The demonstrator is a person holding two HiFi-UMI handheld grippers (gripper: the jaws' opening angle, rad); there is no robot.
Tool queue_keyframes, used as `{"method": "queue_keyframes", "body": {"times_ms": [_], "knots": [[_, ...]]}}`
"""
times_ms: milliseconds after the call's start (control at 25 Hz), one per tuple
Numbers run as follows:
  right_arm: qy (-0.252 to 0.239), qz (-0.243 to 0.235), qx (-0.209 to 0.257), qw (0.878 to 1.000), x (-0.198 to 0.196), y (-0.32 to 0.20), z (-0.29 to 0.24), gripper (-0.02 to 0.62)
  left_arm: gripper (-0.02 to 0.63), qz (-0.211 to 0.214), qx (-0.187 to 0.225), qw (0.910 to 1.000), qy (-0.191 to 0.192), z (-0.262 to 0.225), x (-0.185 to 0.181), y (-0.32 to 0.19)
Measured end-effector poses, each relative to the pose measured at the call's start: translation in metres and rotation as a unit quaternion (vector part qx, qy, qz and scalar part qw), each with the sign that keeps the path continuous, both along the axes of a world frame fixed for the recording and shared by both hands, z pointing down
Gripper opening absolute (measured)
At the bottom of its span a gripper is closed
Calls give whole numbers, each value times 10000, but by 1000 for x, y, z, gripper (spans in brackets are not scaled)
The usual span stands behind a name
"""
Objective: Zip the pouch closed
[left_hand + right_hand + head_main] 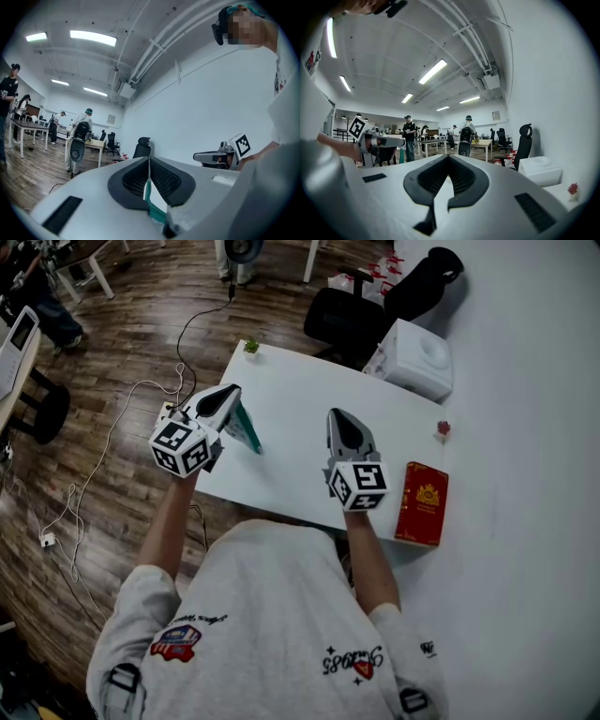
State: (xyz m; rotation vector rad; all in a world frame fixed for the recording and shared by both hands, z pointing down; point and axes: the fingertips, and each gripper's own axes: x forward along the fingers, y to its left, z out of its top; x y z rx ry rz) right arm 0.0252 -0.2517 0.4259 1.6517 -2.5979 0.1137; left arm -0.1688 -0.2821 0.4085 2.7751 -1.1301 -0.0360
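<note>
Teal pouch (247, 431) hangs pinched in the left claw (233, 396); right claw (340, 415) pressed together, empty.

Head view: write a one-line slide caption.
Left gripper holds a teal pouch over the white table; right gripper shut, empty.

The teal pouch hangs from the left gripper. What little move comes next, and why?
Probably the right gripper should open its jaws and come across to the pouch to find the zip. The left gripper is shut on the pouch, holding it up, while the right one's jaws are shut on nothing, apart from it.
</note>
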Motion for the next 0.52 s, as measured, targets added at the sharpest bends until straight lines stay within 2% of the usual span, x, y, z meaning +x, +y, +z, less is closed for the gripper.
{"method": "queue_keyframes", "body": {"times_ms": [520], "knots": [[-20,28,-18,10000,0,-4,1,2,9,30,-90,10000,10,5,0,0]]}}
